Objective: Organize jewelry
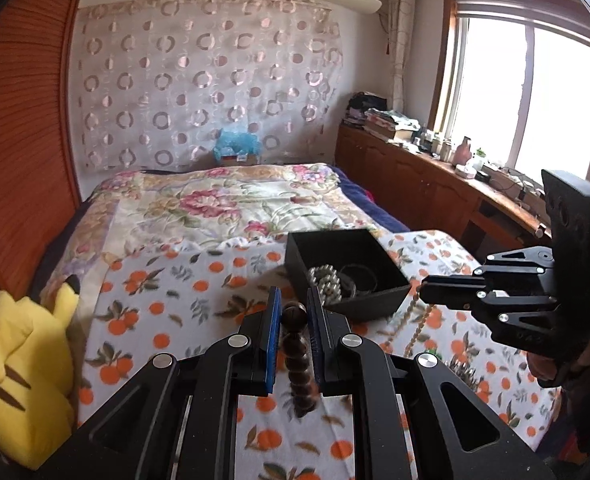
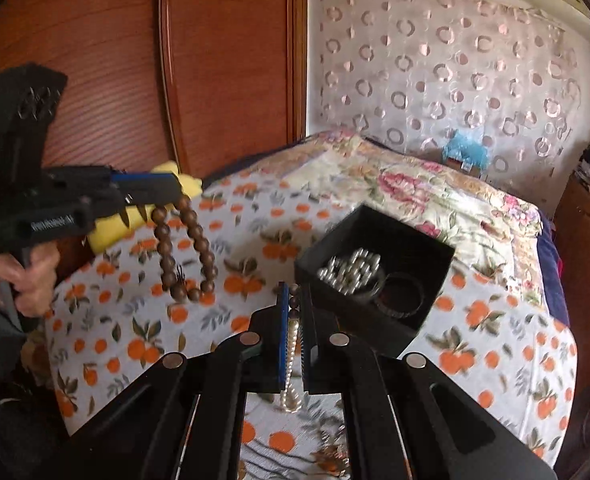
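The bed is spread with a white blanket printed with oranges (image 1: 167,320), and its near and right-hand edges fall away to the dark floor in the right wrist view, so the working ground is a broad soft slab with free cloth at nine o'clock of the box and little at three. A square black open-topped box (image 1: 379,304) sits on that blanket, tilted a touch in the right wrist view; inside it lie a heap of shiny silver beads (image 2: 351,270) toward its left side and a dark ring-shaped bangle (image 2: 403,296) to their right. The left gripper (image 1: 294,312) has its blue-padded tongs clamped on a string of round dark-brown wooden beads (image 2: 187,256), which hangs as a loop clear above the blanket at nine o'clock of the box. The right gripper (image 2: 294,300) has its tongs pinched together on a thin strand of small pale pearly beads with a few dark ones at its top (image 2: 293,356), dangling just at seven o'clock of the box. A yellow plush toy (image 1: 27,380) leans against the red-brown wooden panelling (image 1: 19,140) at the blanket's far left. At the foot of the blanket more jewellery (image 2: 333,456) lies blurred.
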Demonstrator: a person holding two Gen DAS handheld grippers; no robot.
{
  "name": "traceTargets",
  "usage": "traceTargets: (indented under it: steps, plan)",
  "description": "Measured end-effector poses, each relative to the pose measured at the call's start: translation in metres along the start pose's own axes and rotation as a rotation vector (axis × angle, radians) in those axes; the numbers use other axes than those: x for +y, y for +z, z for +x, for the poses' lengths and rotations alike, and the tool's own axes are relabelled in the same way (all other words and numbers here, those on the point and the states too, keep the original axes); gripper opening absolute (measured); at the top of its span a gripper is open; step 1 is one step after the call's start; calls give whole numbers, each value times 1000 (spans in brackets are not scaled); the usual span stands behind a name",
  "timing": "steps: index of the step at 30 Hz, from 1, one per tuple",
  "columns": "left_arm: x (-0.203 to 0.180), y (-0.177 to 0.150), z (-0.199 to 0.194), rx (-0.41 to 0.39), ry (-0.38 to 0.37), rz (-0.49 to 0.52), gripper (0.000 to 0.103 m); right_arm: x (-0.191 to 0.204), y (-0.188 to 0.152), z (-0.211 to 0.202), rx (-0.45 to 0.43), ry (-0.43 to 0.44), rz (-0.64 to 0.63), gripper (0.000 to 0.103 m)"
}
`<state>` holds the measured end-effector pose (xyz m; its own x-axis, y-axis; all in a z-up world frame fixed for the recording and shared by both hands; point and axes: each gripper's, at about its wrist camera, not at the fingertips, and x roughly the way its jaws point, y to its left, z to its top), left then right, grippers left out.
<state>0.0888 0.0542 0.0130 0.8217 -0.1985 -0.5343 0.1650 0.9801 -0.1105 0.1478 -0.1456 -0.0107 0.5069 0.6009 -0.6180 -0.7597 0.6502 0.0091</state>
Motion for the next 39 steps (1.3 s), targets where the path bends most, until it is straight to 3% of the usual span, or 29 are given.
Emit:
traceTargets:
  steps: [12, 23, 30, 39]
  plan:
    - [-12, 70, 19, -57, -67, 32, 12, -38, 67, -42, -111, -5, 7, 6]
    - [-24, 107, 58, -43, -119, 54, 12, -80, 107, -56, -172, -1, 47, 6]
    - [-27, 109, 89, -1, -143, 56, 12, -100, 93, -28, -118, 27, 92, 6]
    - [-22, 86, 140, 115, -151, 37, 12, -113, 57, 24, 2, 55, 159, 6]
